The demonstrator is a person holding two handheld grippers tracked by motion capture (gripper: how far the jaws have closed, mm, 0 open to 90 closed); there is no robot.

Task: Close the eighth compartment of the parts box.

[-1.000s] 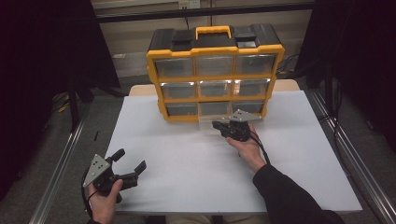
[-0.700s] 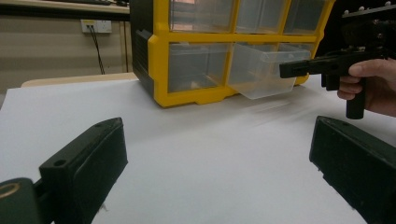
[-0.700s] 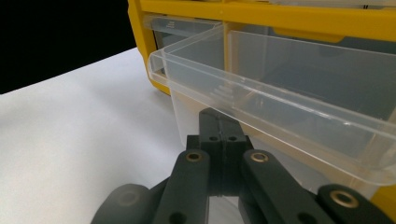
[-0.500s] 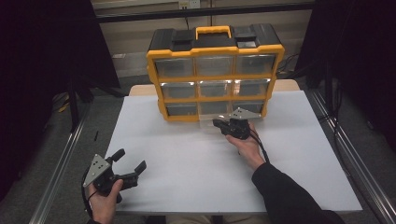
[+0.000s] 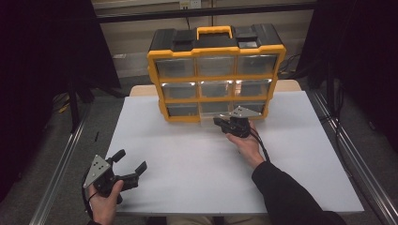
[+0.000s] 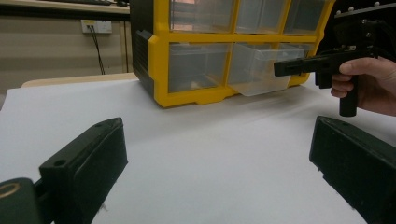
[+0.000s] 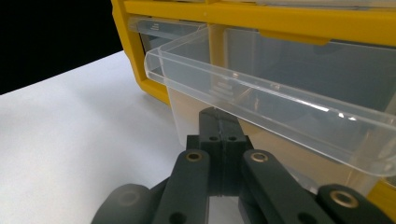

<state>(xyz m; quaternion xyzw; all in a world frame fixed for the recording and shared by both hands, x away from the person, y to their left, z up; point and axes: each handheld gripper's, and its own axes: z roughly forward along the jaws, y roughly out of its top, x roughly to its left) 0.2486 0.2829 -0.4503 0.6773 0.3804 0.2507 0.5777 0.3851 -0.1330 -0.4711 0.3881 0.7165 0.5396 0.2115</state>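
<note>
Pulling: the right gripper [image 5: 219, 123], just below the middle of the high view, has the clear drawer [image 5: 213, 118] of the yellow organizer [image 5: 216, 51] part-way out of its slot.
Drawer: it is the middle one of the bottom row; in the left gripper view it juts out toward the table [image 6: 196, 154], front tipped a little down, and looks empty [image 6: 261, 70].
Right jaws: pressed together in the right gripper view [image 7: 219, 140], right against the drawer's clear front wall below its rim; whether they pinch a lip of it I cannot tell.
Left jaws: standing wide apart with nothing between them [image 6: 219, 154]; the left gripper [image 5: 129, 166] rests in the lower left of the high view, well apart from the organizer.
Done so far, I'd say: the drawer is started and about half drawn.
Left to do, I'd say: bring it fully out or far enough to reach inside; the other eight drawers sit flush.
Surface: a plain white sheet over a pale wooden table, bare apart from the organizer at the upper middle.
Room: dim, with dark curtains at both sides, metal rails along the table's edges, a beige wall and an outlet behind.
</note>
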